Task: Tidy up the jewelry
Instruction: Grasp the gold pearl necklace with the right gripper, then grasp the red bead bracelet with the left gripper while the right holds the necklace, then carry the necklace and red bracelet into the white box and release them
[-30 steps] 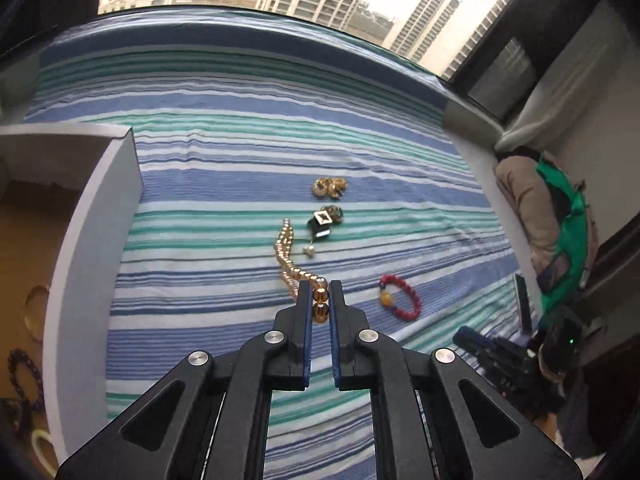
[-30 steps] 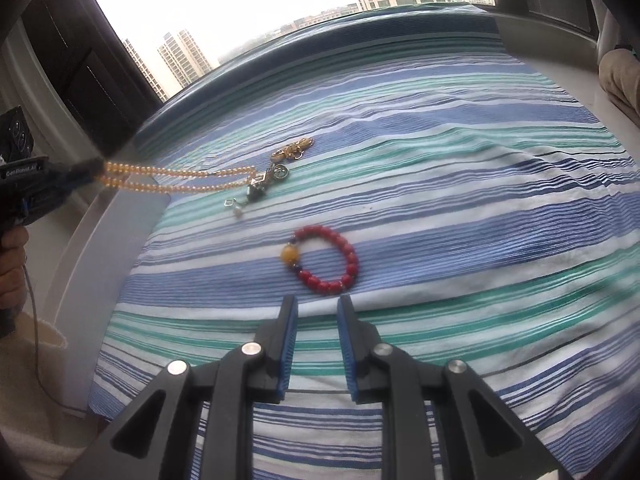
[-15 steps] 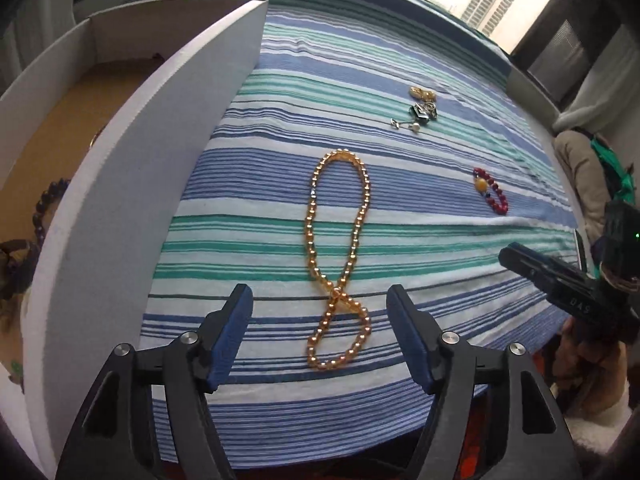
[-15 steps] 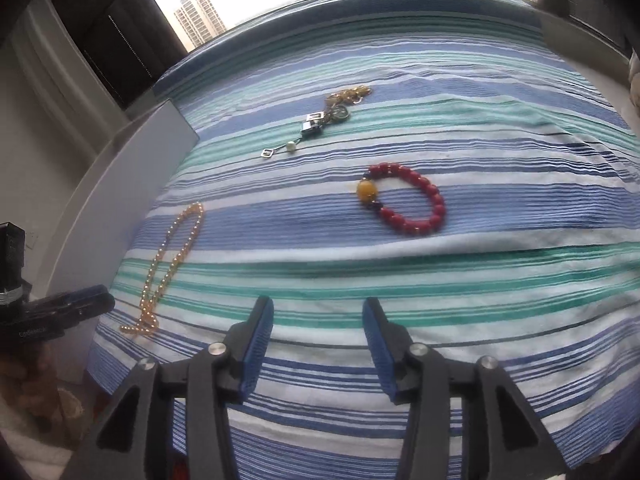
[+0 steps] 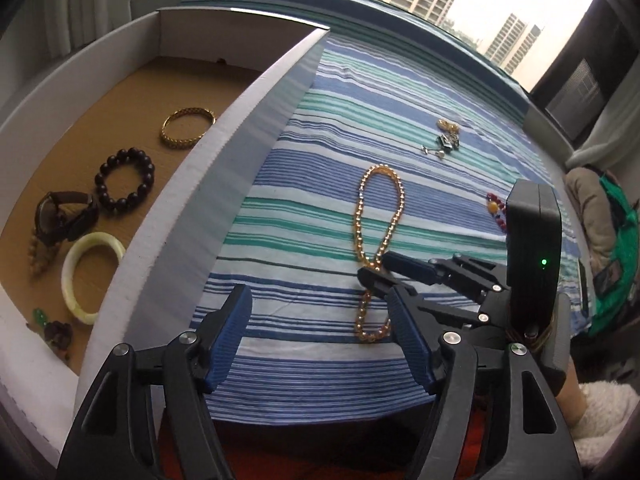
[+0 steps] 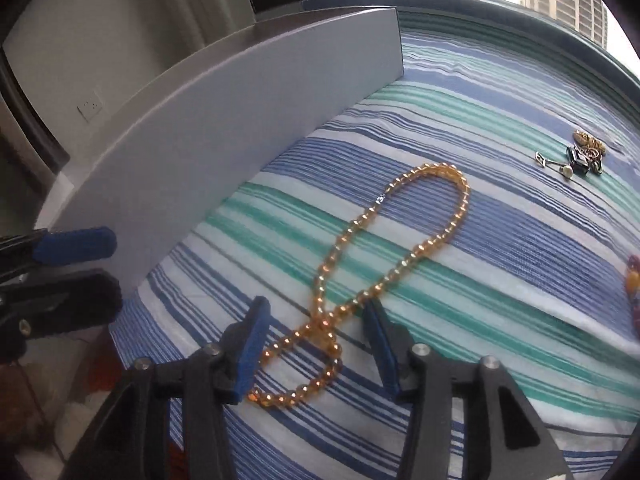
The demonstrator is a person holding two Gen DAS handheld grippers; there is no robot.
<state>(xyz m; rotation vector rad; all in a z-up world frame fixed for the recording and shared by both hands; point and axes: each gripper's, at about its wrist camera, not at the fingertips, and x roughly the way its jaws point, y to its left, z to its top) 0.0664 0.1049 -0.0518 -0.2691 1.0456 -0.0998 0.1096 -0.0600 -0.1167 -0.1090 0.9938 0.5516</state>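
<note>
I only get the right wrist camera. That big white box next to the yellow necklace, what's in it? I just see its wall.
Observer: The left wrist view looks over the white box wall. At the far end of the jewelry in it lies a gold bangle.
Operator: Only that one?
Observer: No. Nearer the camera lie a dark bead bracelet, a brown-strapped watch and a pale green bangle, all lying flat.
Operator: Is it white inside too?
Observer: The walls are, but the box floor is plain brown cardboard.
</note>
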